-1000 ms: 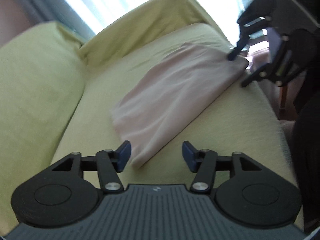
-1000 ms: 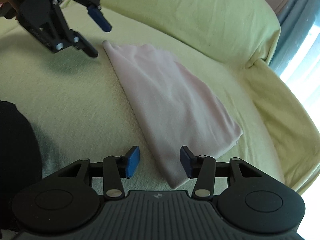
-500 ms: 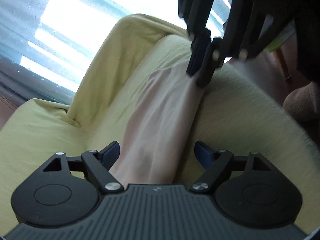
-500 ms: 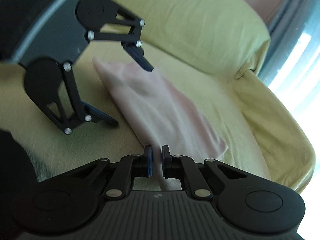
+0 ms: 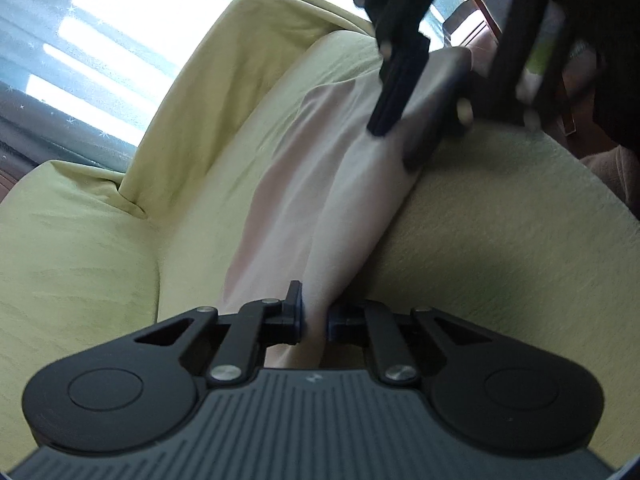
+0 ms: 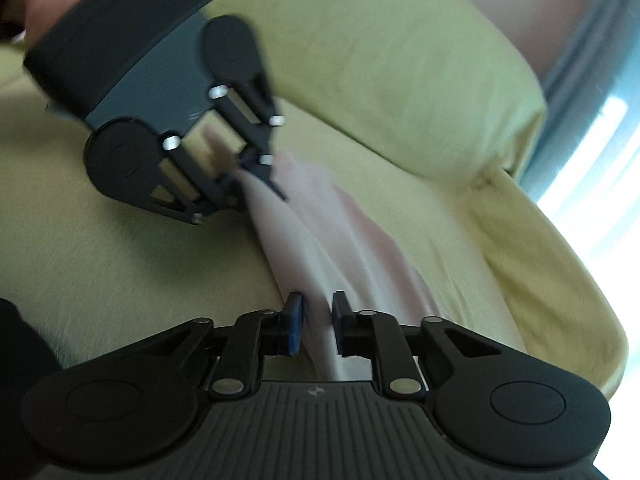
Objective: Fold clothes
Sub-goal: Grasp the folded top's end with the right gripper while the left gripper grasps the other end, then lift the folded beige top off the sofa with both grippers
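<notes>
A folded pale pink garment (image 5: 320,184) lies on a yellow-green sofa seat (image 5: 500,240). My left gripper (image 5: 314,320) is shut on its near edge, with cloth pinched between the pads. In the same view my right gripper (image 5: 400,132) grips the far end. In the right wrist view the pink garment (image 6: 332,240) runs from my right gripper (image 6: 318,326), shut on one end, to my left gripper (image 6: 252,184), shut on the other. The held edge is lifted slightly and pulled taut between the two.
The sofa back cushion (image 6: 380,60) and armrest (image 5: 224,92) border the seat. A bright window (image 5: 100,32) is behind the armrest. The person's dark clothing (image 6: 20,360) is at the seat's front edge. A wooden piece of furniture (image 5: 480,20) stands beyond the sofa.
Both grippers came in from open and apart. The right one shut on its end of the garment first, then the left one shut on the other end. The edge is now lifted between them.
</notes>
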